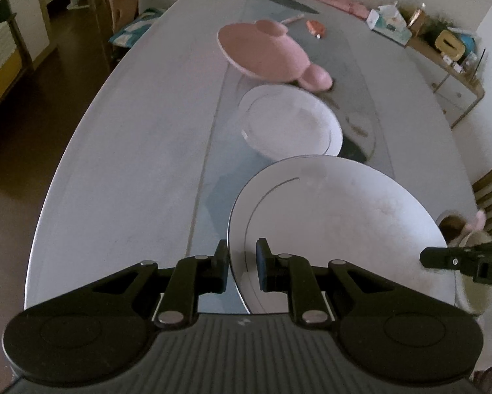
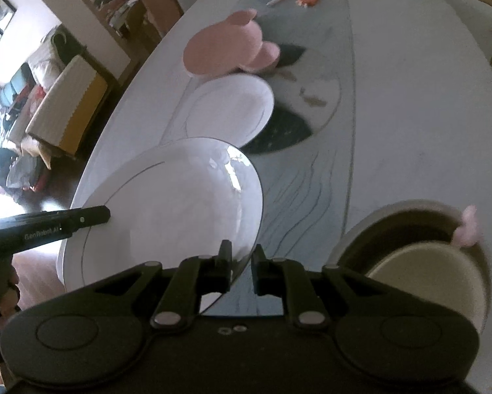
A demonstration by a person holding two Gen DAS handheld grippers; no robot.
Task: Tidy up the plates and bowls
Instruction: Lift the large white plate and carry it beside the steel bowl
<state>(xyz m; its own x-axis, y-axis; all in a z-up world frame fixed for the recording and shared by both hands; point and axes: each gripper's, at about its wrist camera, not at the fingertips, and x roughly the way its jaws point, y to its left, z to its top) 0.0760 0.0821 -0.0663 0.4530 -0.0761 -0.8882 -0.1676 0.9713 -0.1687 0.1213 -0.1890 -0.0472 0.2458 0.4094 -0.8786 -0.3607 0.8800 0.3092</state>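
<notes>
Both grippers hold one large white plate (image 1: 344,229) above the table (image 1: 131,164). The left gripper (image 1: 242,262) has its fingers closed on the plate's near-left rim — one pad above the rim, one below; the right gripper (image 2: 241,262) pinches the rim on the opposite side in the same way. The plate is tilted, its face turned upward and slightly toward the left camera, its thin dark ring line curving just inside the rim.

Beyond it, along the table's middle, lie a smaller white plate (image 1: 291,124) and then a pink plate with two round ears (image 1: 262,49), in a row running away from the grippers.

Only the right wrist view fully shows a bowl (image 2: 419,262) with a dark interior and a pink ear on its rim, just right of the right gripper; the left view catches only its edge behind the right gripper's finger.
</notes>
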